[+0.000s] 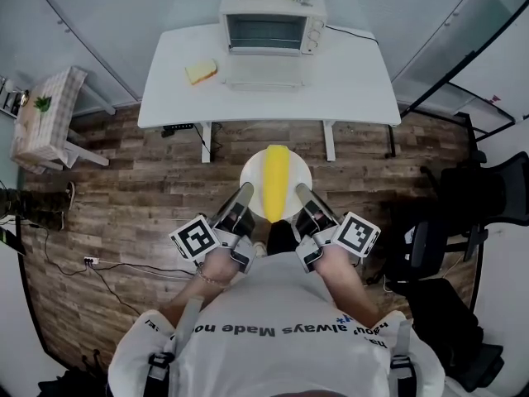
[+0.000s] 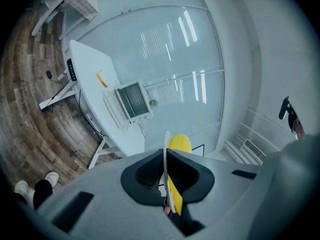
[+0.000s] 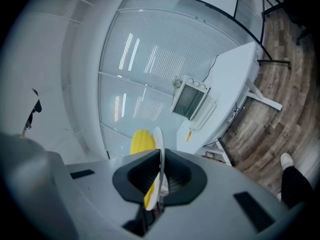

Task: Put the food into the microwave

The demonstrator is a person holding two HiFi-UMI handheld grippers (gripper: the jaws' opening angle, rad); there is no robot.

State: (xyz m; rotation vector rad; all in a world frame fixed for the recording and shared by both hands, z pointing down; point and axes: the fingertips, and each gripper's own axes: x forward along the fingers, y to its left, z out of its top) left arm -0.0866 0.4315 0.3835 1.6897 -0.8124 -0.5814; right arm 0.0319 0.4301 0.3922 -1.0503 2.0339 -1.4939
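Holding a white plate [image 1: 251, 174] level over the wooden floor [image 1: 124, 188], well short of the white table [image 1: 355, 81]. Gripping its near-left rim with the left gripper [image 1: 244, 193], jaws pinched tight on the thin edge; gripping the near-right rim with the right gripper [image 1: 302, 193], jaws likewise closed on the plate. On the plate, a long yellow piece of food [image 1: 275, 180], lying lengthwise between the two grippers. Ahead on the table, the microwave [image 1: 269, 23], door [image 1: 263, 74] dropped open and flat in front. Just left of that door, a small yellow slab [image 1: 201, 71] on the tabletop.
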